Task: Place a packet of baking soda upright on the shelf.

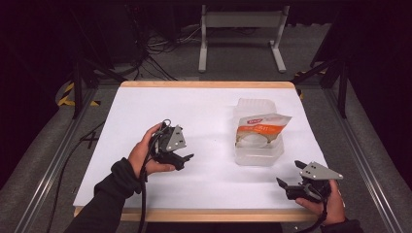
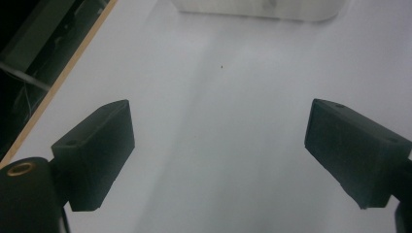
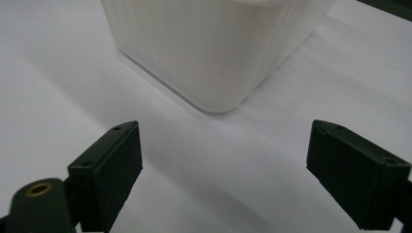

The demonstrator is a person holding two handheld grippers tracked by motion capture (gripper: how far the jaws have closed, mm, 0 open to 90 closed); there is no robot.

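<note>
- Step judged: packet (image 1: pixel 260 127) sits in the clear tub (image 1: pixel 258 154); nothing is gripped.
- Left gripper (image 1: pixel 187 158): jaws spread, empty (tub well ahead of the fingertips), held level.
- Right gripper (image 1: pixel 287 174): jaws spread, empty, tub corner just ahead, held low.
- Next move is judged to call for approaching the tub.

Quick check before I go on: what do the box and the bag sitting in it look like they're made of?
The box looks like frosted, see-through plastic: milky walls, fine ribbing in the right gripper view, contents showing dimly through. The bag looks like thin glossy plastic film: clear part showing white contents, orange printed band, creased and shiny. Neither can be confirmed by look alone.
</note>
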